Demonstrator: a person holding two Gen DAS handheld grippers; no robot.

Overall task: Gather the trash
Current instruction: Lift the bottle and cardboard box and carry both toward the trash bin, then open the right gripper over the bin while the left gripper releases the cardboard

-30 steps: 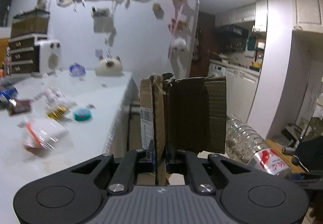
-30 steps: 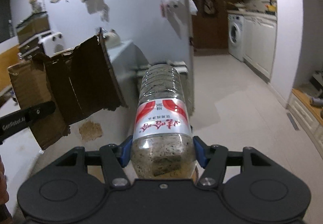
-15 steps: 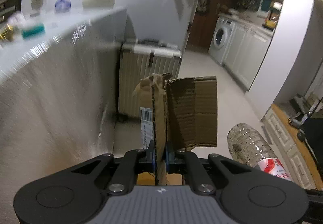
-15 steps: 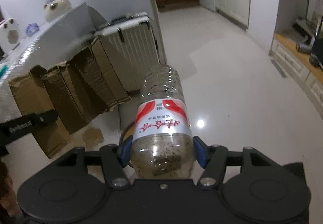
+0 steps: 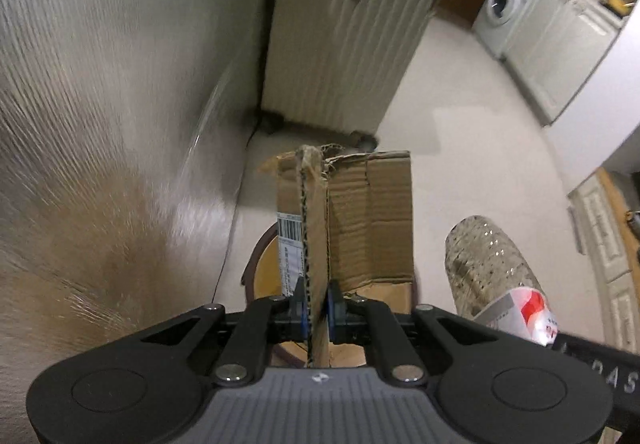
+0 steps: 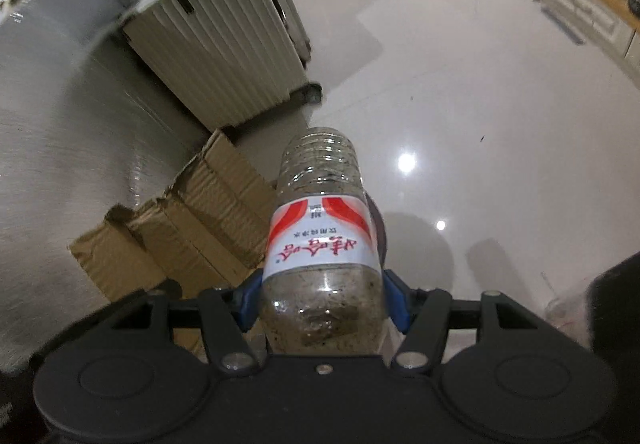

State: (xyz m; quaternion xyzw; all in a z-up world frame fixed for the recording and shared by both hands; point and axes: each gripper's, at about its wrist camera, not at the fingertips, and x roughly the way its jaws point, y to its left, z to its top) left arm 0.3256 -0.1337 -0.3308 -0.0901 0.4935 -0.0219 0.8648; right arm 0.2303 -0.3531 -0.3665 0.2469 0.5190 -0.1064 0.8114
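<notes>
A pale, glossy tiled floor (image 6: 460,91) runs out toward a washing machine (image 5: 502,3) and white cabinets, with the blurred side of a counter (image 5: 80,103) filling the left of both views and a ribbed beige suitcase (image 5: 340,43) standing against it. Starting at the left, the left gripper (image 5: 316,308) is clamped tight on the edge of a flattened cardboard box (image 5: 360,211), which stands up edge-on from between its blue pads, barcode label facing left. Directly below the cardboard a round, dark-rimmed container (image 5: 260,268) with a tan inside shows on the floor; it looks like the bin, though most of it is hidden. To the right, the right gripper (image 6: 324,304) grips a dirty clear plastic bottle (image 6: 320,228) with a red and white label around its lower body, base toward the camera and the other end pointing down at the floor. The step in hand appears to be dropping both pieces of trash into that container. To do it well, centre the cardboard over the opening first, since its wide flaps could catch the rim, let go only once its lower edge is inside, then bring the bottle across over the same opening before releasing.
</notes>
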